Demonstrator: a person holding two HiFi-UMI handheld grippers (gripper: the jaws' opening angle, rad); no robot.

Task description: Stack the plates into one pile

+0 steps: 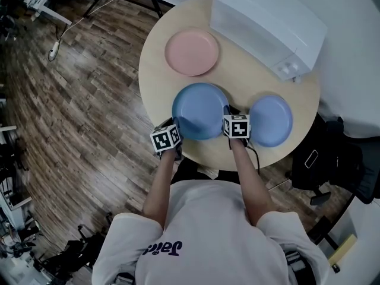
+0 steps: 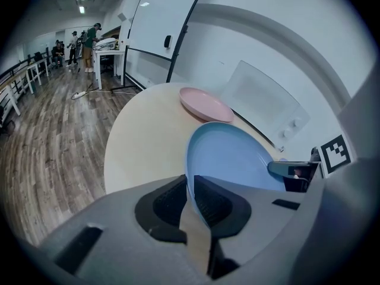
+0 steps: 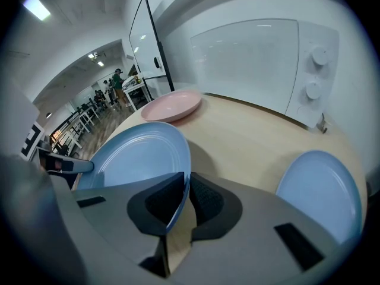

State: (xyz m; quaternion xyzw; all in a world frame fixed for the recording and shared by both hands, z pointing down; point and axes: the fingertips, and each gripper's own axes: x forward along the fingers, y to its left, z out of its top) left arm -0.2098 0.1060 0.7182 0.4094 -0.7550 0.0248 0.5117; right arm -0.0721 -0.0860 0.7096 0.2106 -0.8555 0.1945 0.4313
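A round table (image 1: 237,70) of pale wood stands on a dark plank floor (image 1: 89,100) in an open office room. A whiteboard (image 2: 160,34) stands past the table, and people (image 2: 89,40) stand at desks far down the room. A white appliance (image 1: 267,22) with two knobs takes up the far right side of the tabletop. The person's two bare forearms reach forward side by side over the near edge, both grippers sloping down and away with their marker cubes uppermost. The left gripper (image 2: 191,199) has its jaws nearly together, pinched on the near left rim of the large blue plate (image 1: 200,110). The right gripper (image 3: 185,198) is closed the same way on the near right rim, so the plate spans the gap between the two pairs of jaws and stretches ahead of them. The plate throws a shadow on the wood to its right, and whether it has cleared the table cannot be told. The pink plate (image 1: 192,52) lies flat well beyond both pairs of jaws. The smaller blue plate (image 1: 271,120) lies flat just to the right of the right gripper's jaws, apart from the held plate.
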